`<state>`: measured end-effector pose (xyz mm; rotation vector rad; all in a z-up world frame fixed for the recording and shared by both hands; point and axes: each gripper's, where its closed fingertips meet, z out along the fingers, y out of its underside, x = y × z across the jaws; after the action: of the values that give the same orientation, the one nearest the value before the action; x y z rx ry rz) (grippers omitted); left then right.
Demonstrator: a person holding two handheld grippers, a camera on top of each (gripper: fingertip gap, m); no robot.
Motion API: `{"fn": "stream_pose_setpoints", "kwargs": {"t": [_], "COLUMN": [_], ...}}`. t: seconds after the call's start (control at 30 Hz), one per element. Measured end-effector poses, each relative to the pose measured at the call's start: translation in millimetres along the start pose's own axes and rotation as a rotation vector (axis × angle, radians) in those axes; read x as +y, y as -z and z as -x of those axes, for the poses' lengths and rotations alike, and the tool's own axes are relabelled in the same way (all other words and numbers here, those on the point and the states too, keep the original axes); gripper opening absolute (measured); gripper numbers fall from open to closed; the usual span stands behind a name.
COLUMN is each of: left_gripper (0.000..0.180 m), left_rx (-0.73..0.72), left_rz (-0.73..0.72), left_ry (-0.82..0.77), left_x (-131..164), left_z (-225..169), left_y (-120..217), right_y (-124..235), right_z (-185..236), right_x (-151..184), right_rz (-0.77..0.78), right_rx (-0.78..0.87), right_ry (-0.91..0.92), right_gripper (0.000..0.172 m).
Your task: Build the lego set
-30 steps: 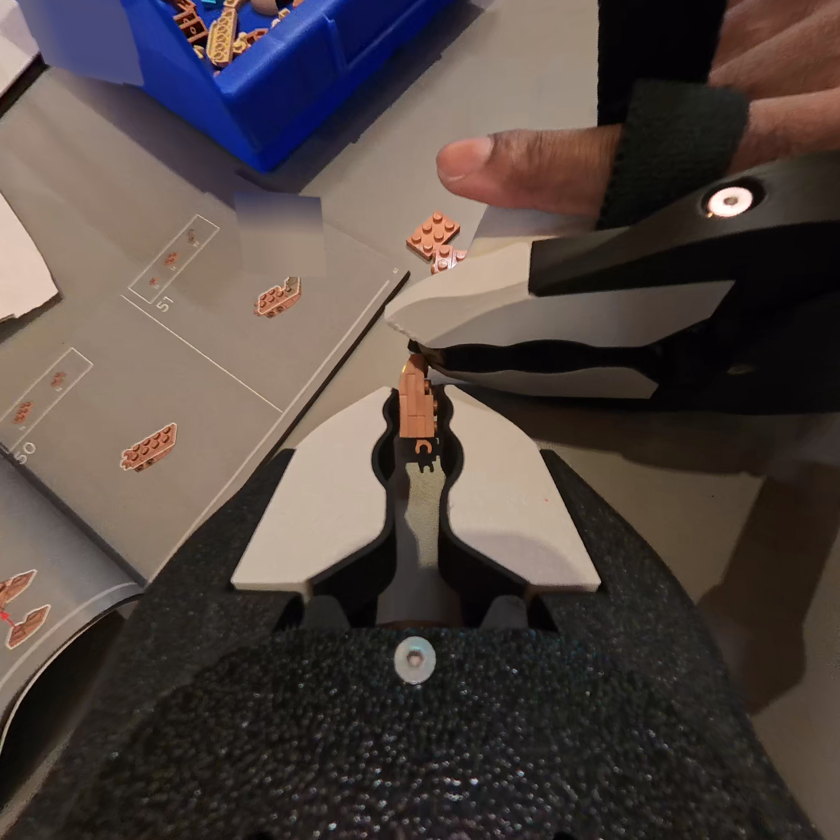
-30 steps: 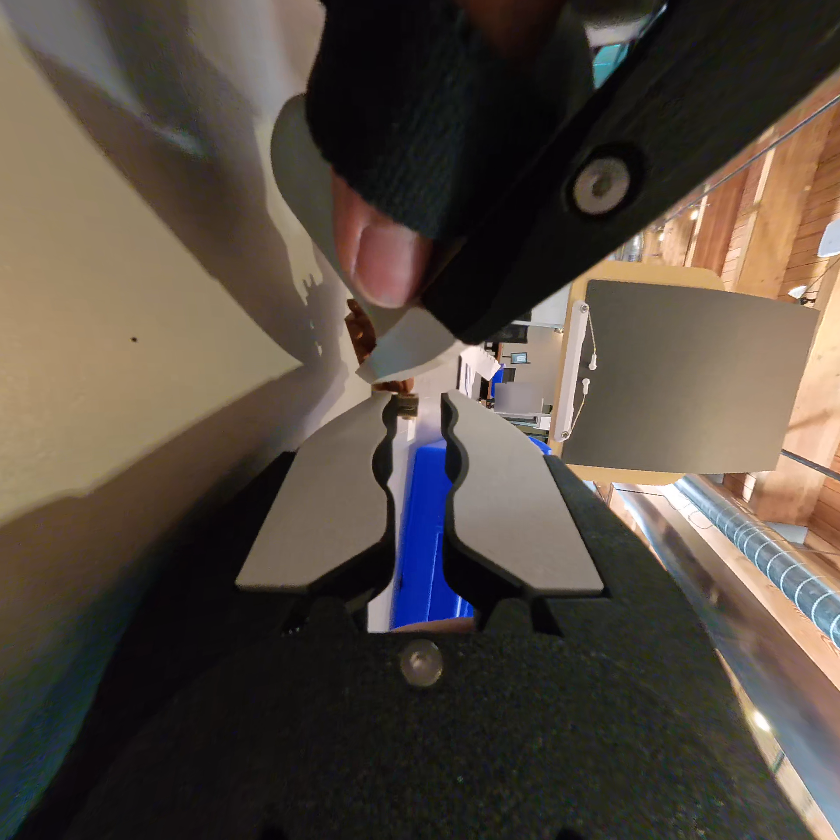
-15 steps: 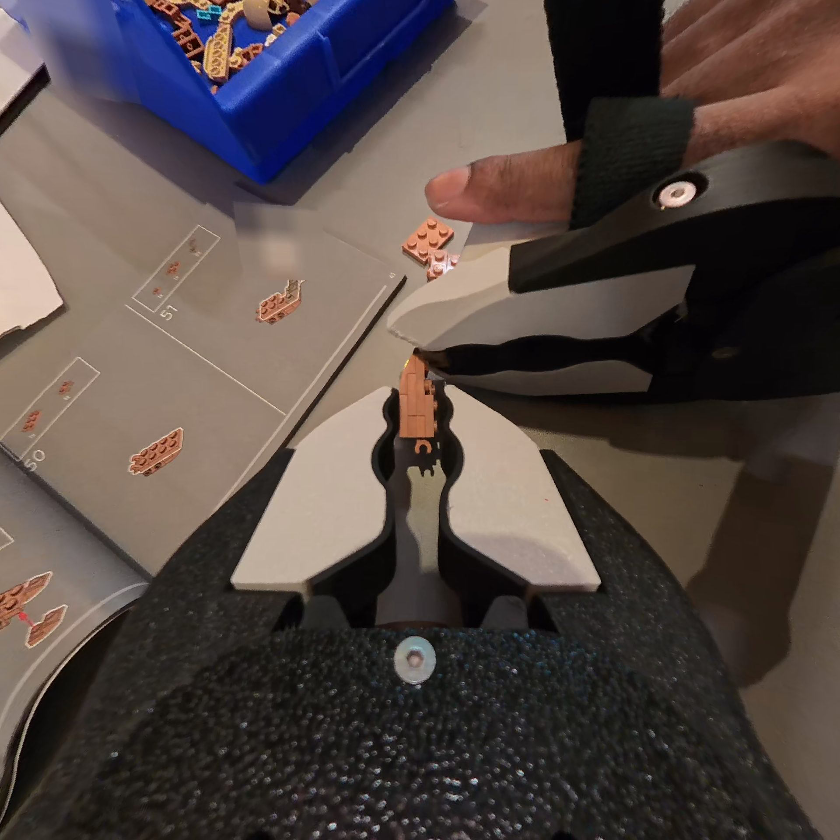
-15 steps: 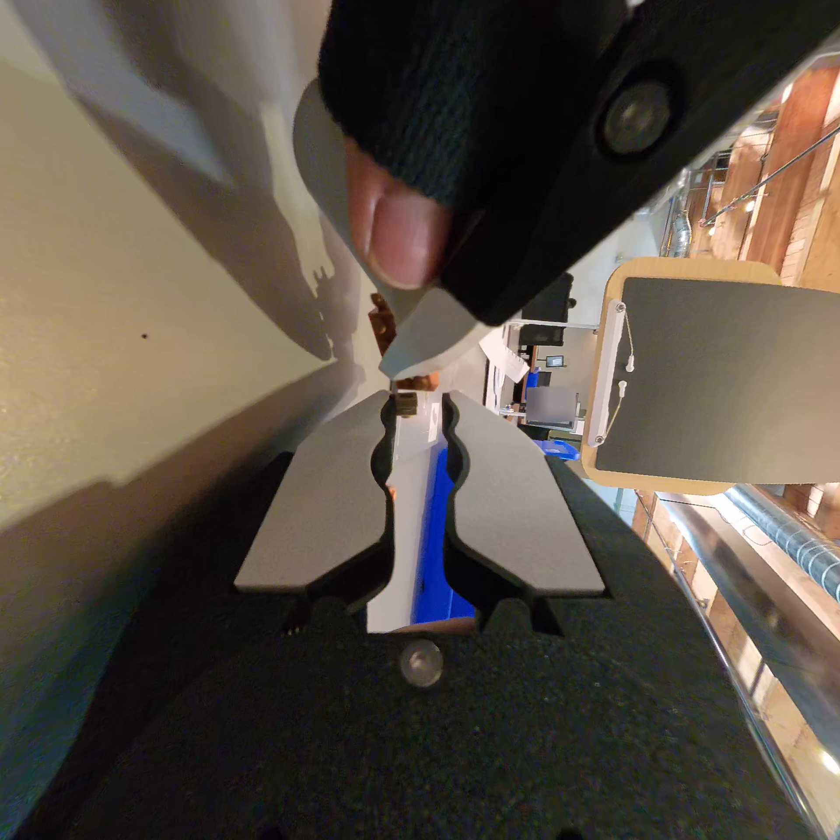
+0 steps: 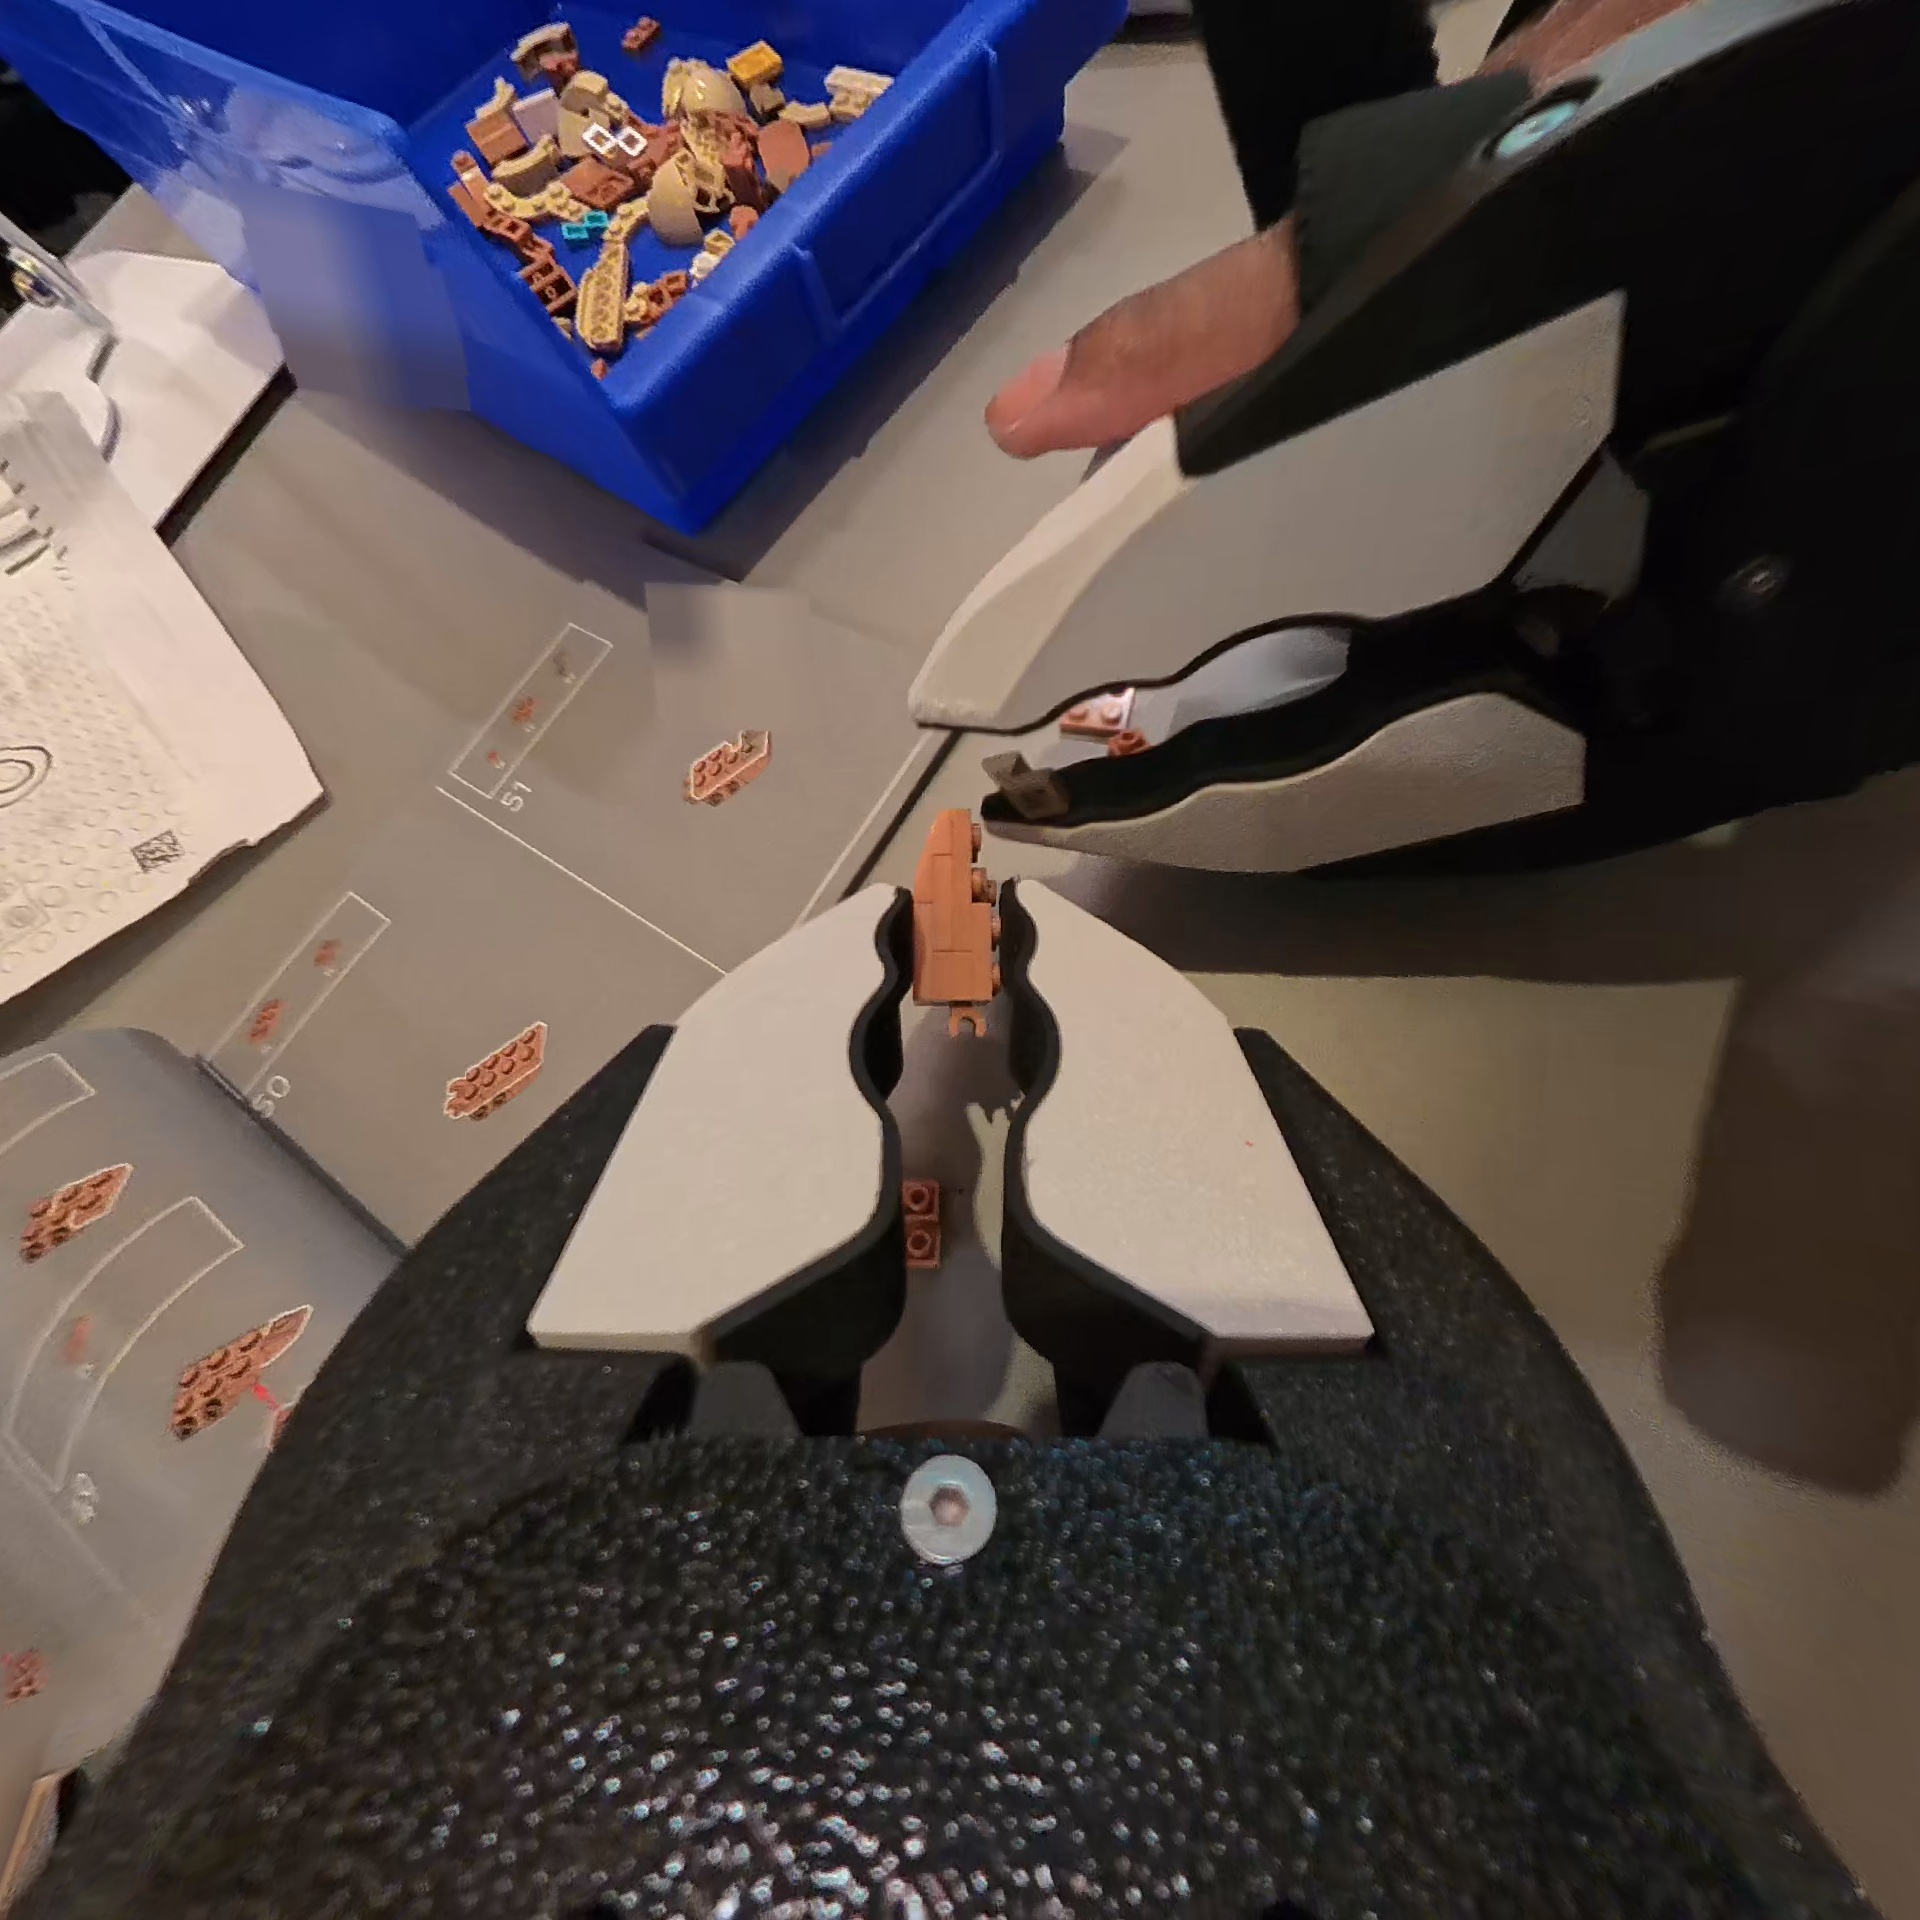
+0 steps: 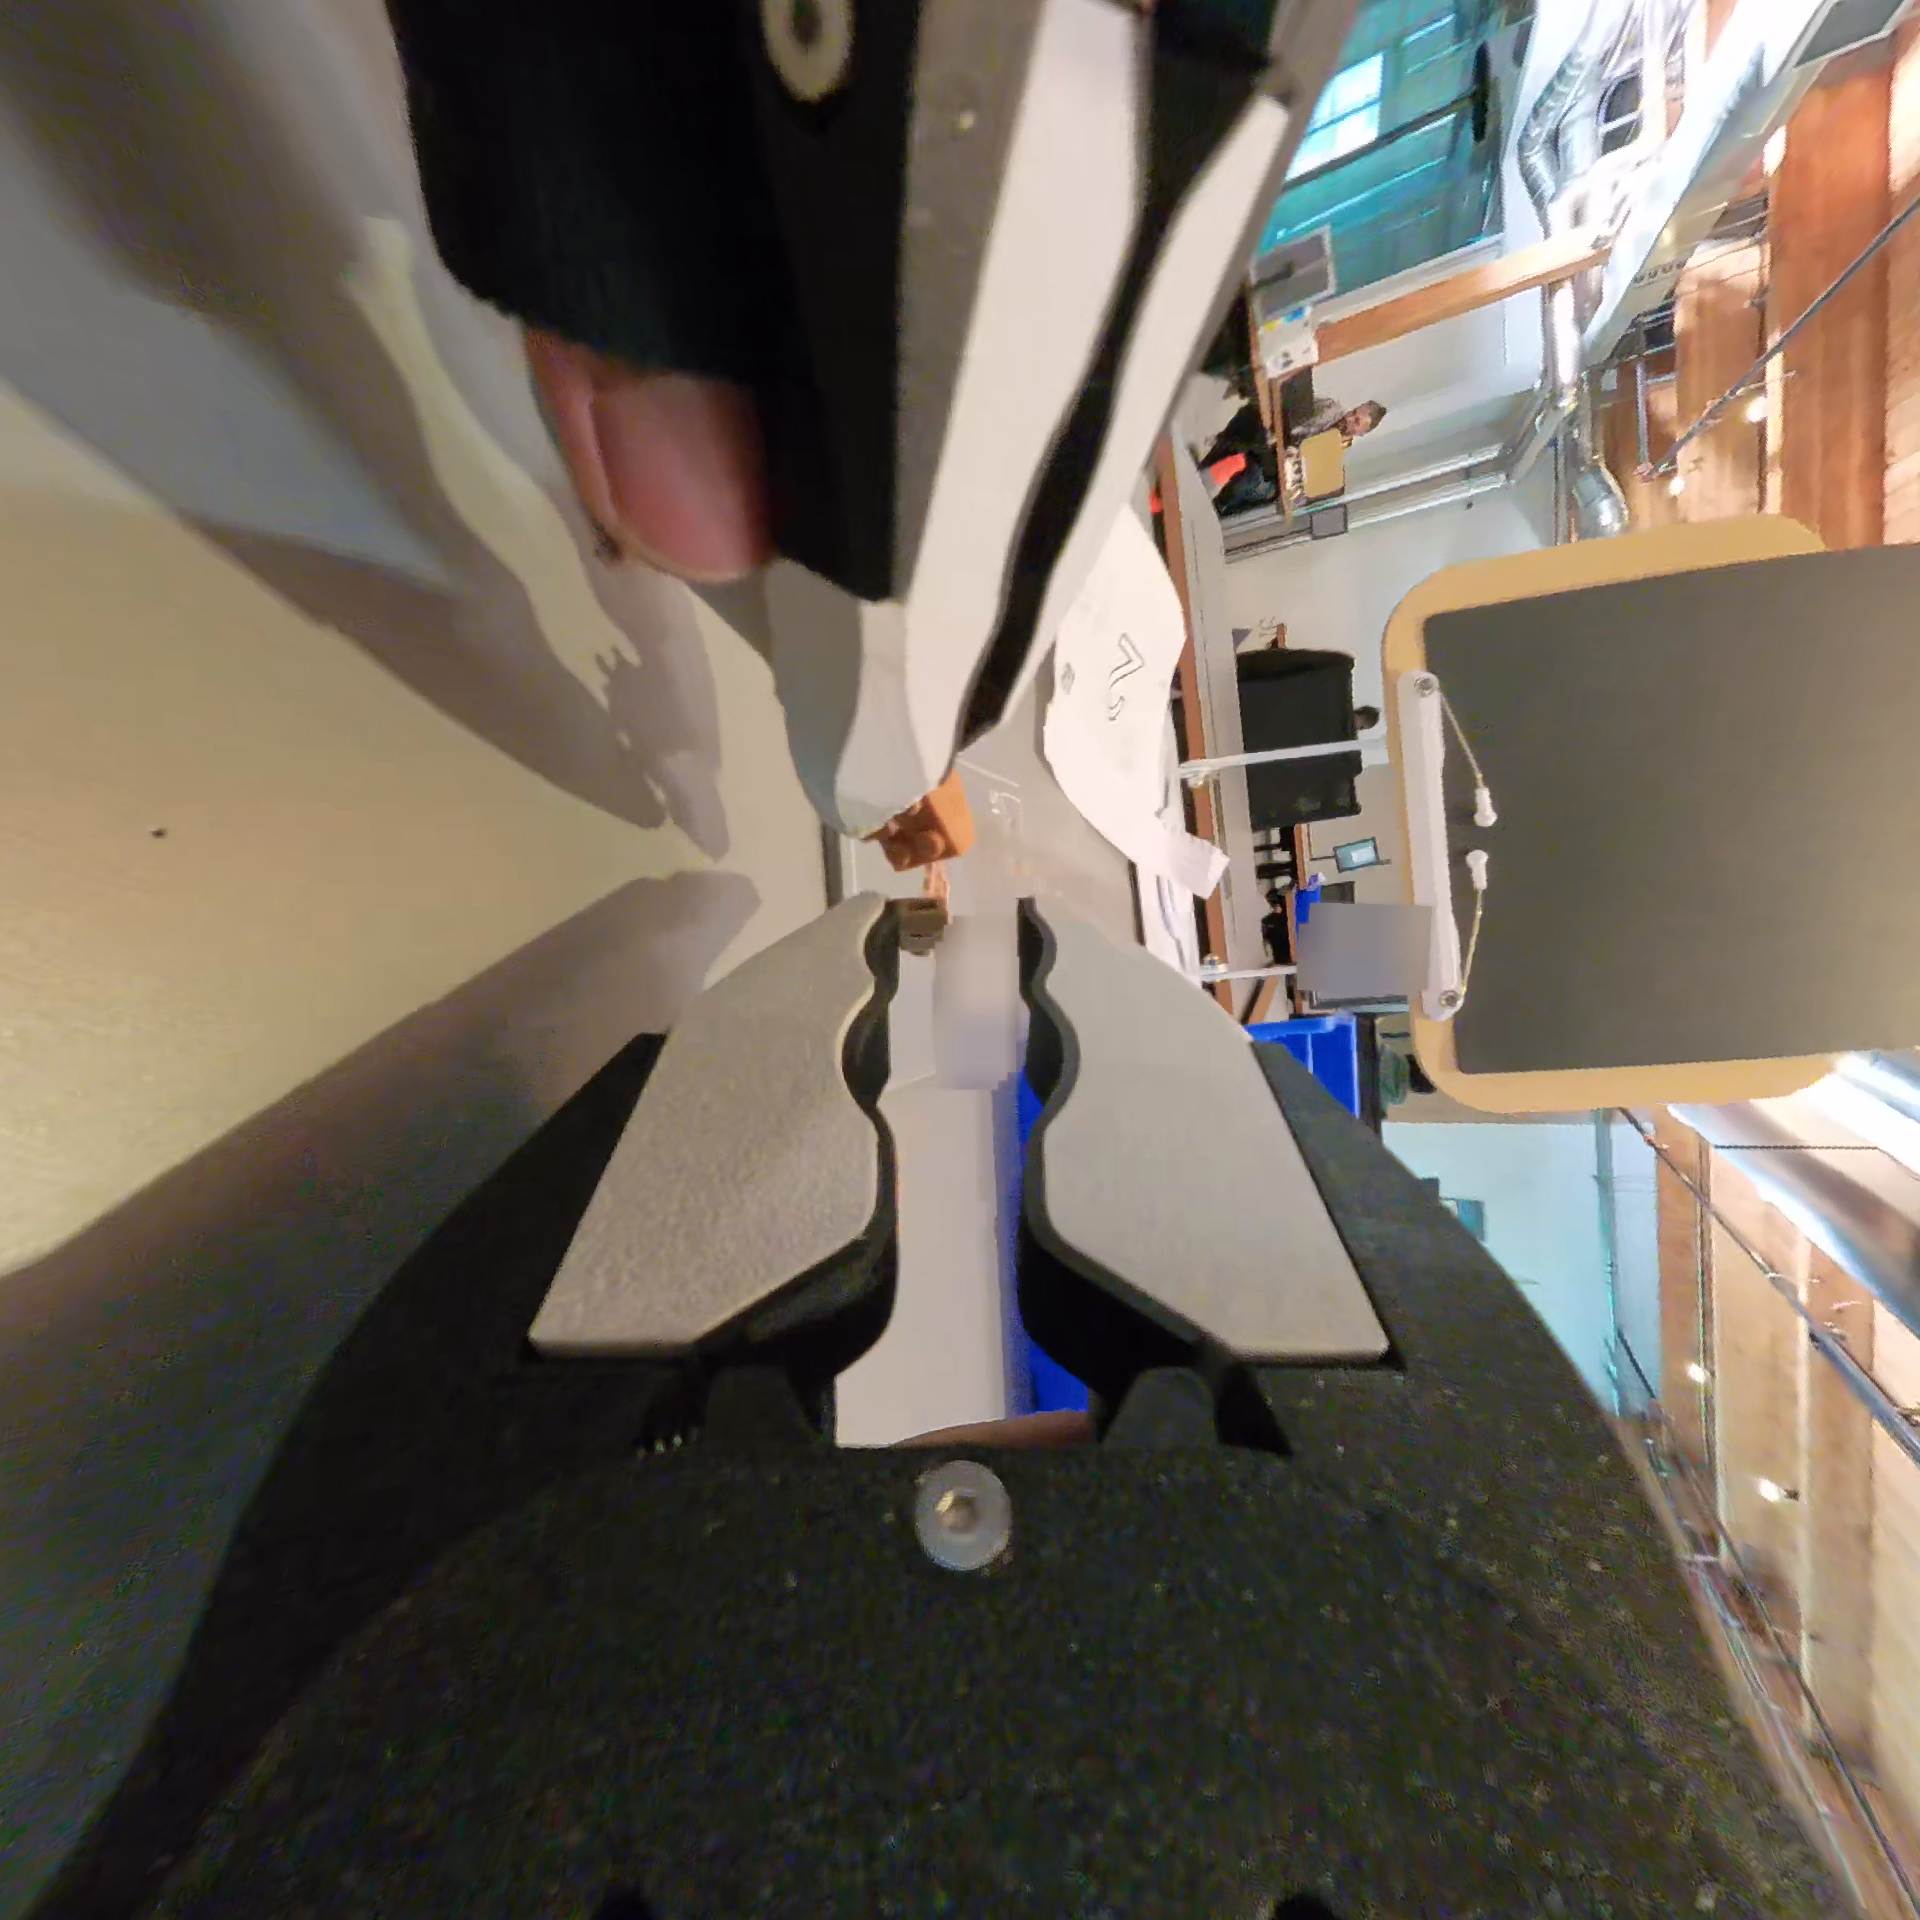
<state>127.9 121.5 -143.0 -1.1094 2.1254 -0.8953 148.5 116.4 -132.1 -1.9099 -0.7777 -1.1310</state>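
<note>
**A:** What does the left wrist view show?

**B:** The left hand-held gripper [image 5: 954,914] is clenched on a small orange-brown brick assembly [image 5: 948,914], both pads pressed to its sides, its tip poking out past the fingertips. Just ahead and to the right, the right hand-held gripper [image 5: 971,764] lies sideways with its jaws apart. A small dark grey piece [image 5: 1023,790] sits on its lower fingertip; the upper finger stands clear of it. A person's finger [image 5: 1122,384] rests along its upper side. Ahead and to the left lies an open instruction booklet [image 5: 416,831], and beyond it a blue bin [image 5: 727,395] of loose tan and brown bricks. Two more small bricks [image 5: 921,1224] lie on the grey counter [image 5: 1455,1143] under the left gripper.

**A:** And the right wrist view?

**B:** It is turned on its side. The right hand-held gripper [image 6: 956,920] is open, with the dark piece [image 6: 920,925] against its left fingertip only. Directly ahead, almost touching that piece, is the brick assembly [image 6: 930,826], held by the left gripper coming in from above. Far off to the right hangs a dark board with a wooden frame [image 6: 1662,810].
</note>
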Motion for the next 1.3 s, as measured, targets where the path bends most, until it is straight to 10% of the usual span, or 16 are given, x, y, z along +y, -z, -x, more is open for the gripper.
{"fn": "stream_pose_setpoints", "kwargs": {"t": [1.3], "left_gripper": [0.015], "left_rx": [-0.067], "left_rz": [-0.131], "left_ry": [-0.256], "left_x": [-25], "left_z": [-4], "left_y": [12], "right_y": [13], "right_z": [-24], "right_x": [-21], "right_rz": [-0.118], "right_rx": [0.274], "right_ry": [0.299], "right_gripper": [0.051]}}
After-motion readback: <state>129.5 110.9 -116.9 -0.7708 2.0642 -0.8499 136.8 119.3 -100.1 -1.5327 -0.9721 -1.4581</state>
